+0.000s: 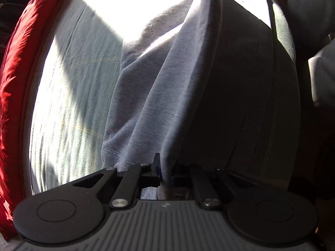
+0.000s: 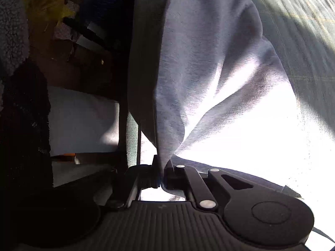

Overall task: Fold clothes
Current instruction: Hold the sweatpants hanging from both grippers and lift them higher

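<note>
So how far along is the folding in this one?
Early. Nothing looks folded yet. In hand: both tongs, left and right, are shut on the grey garment, which is lifted and hangs in loose creases over the plaid sheet. Left: laying it flat, then every fold.

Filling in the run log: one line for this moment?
step: fold, mid-lift | left claw: shut on garment | right claw: shut on garment | surface: plaid sheet
</note>
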`<action>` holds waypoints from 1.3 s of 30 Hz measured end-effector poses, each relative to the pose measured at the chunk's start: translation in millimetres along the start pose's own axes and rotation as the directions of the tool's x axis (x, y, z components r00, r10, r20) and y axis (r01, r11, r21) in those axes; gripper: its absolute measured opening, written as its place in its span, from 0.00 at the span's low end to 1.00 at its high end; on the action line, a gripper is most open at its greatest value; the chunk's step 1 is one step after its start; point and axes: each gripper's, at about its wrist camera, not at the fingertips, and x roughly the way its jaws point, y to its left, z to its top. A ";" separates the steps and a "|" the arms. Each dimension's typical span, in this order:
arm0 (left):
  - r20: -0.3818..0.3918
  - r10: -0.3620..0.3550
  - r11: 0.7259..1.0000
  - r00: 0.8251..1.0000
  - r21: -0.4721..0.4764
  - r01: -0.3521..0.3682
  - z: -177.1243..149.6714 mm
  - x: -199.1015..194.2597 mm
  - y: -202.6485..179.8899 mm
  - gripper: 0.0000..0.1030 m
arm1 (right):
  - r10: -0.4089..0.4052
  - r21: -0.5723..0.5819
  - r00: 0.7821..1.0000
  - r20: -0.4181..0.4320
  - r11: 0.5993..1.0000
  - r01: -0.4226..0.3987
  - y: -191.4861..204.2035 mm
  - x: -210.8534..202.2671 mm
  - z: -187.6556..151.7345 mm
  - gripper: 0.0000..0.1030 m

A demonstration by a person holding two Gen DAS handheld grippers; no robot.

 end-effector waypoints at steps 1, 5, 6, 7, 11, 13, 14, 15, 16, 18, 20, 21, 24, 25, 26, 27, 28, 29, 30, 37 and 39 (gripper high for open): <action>-0.003 -0.011 1.000 1.000 -0.008 0.011 -1.6 3.9 -4.3 0.06 | 0.001 0.000 1.000 -0.010 1.000 -0.001 -1.3 6.8 1.6 0.04; -0.029 -0.035 0.999 0.999 -0.014 0.035 -5.9 25.4 -18.2 0.06 | 0.003 0.001 0.999 -0.050 1.000 -0.003 -6.3 33.5 7.9 0.04; -0.034 -0.037 0.999 0.999 -0.010 0.037 -6.5 30.6 -20.8 0.06 | 0.001 -0.002 0.998 -0.057 1.000 -0.001 -7.5 39.1 9.4 0.04; -0.038 -0.036 0.999 0.999 -0.003 0.036 -7.0 36.2 -22.8 0.06 | 0.001 -0.004 0.998 -0.064 1.000 -0.002 -8.6 44.1 10.7 0.04; -0.025 -0.033 0.999 0.999 -0.001 0.033 -8.6 42.2 -22.9 0.06 | 0.013 0.005 0.997 -0.081 1.000 -0.013 -13.0 51.9 11.8 0.04; -0.001 -0.005 1.000 1.000 -0.002 0.005 -10.3 32.5 -16.1 0.06 | 0.024 0.017 0.997 -0.072 1.000 -0.023 -14.8 42.8 10.4 0.04; 0.012 0.014 1.000 1.000 -0.011 -0.014 -10.8 25.1 -9.5 0.06 | 0.030 0.027 0.998 -0.062 0.999 -0.029 -15.7 33.7 9.6 0.04; 0.025 0.033 0.999 0.999 -0.020 -0.033 -11.3 17.7 -2.8 0.06 | 0.035 0.036 0.998 -0.053 0.999 -0.033 -16.6 23.8 8.8 0.04; 0.037 0.053 0.998 0.998 -0.028 -0.052 -11.7 10.2 3.9 0.06 | 0.035 0.047 0.998 -0.045 0.998 -0.033 -17.4 12.0 8.0 0.04; 0.056 0.098 0.995 0.994 -0.033 -0.096 -10.5 -4.5 18.3 0.06 | 0.020 0.066 0.999 -0.026 0.998 -0.019 -18.5 -15.6 6.5 0.04; 0.076 0.144 0.989 0.987 -0.034 -0.142 -8.8 -18.2 32.7 0.06 | -0.016 0.085 1.000 -0.016 0.996 0.017 -20.9 -43.1 6.5 0.04; 0.086 0.167 0.986 0.982 -0.036 -0.164 -8.0 -25.1 39.9 0.06 | -0.037 0.096 0.999 -0.012 0.995 0.038 -22.4 -57.1 6.6 0.04; 0.115 0.235 0.972 0.965 -0.041 -0.232 -6.1 -45.3 60.6 0.06 | -0.100 0.120 0.995 0.008 0.988 0.098 -25.9 -96.7 9.7 0.04; 0.121 0.256 0.967 0.959 -0.044 -0.252 -7.6 -50.3 63.8 0.06 | -0.118 0.125 0.993 0.016 0.985 0.115 -26.6 -107.9 11.0 0.03; 0.126 0.274 0.962 0.953 -0.047 -0.271 -8.9 -54.7 67.3 0.06 | -0.132 0.129 0.991 0.025 0.983 0.128 -27.0 -118.6 12.8 0.03; 0.128 0.284 0.959 0.950 -0.048 -0.280 -8.9 -56.7 72.3 0.06 | -0.146 0.131 0.989 0.032 0.981 0.141 -27.5 -128.9 15.0 0.03; 0.131 0.296 0.955 0.946 -0.046 -0.293 -8.9 -58.6 78.3 0.06 | -0.166 0.128 0.985 0.035 0.979 0.160 -27.8 -136.4 17.0 0.03; 0.134 0.308 0.951 0.942 -0.041 -0.305 -9.2 -61.7 83.3 0.06 | -0.195 0.123 0.980 0.037 0.974 0.189 -28.5 -145.0 19.6 0.03; 0.137 0.314 0.949 0.939 -0.038 -0.312 -9.4 -63.7 88.5 0.06 | -0.222 0.121 0.974 0.038 0.969 0.217 -29.5 -151.2 22.6 0.03; 0.143 0.358 0.934 0.923 -0.052 -0.355 -4.1 -55.2 118.0 0.06 | -0.389 0.143 0.920 0.040 0.914 0.380 -46.7 -172.7 43.9 0.03; 0.136 0.372 0.928 0.918 -0.064 -0.367 -5.2 -52.3 123.1 0.06 | -0.409 0.161 0.911 0.058 0.904 0.395 -53.7 -180.9 50.2 0.03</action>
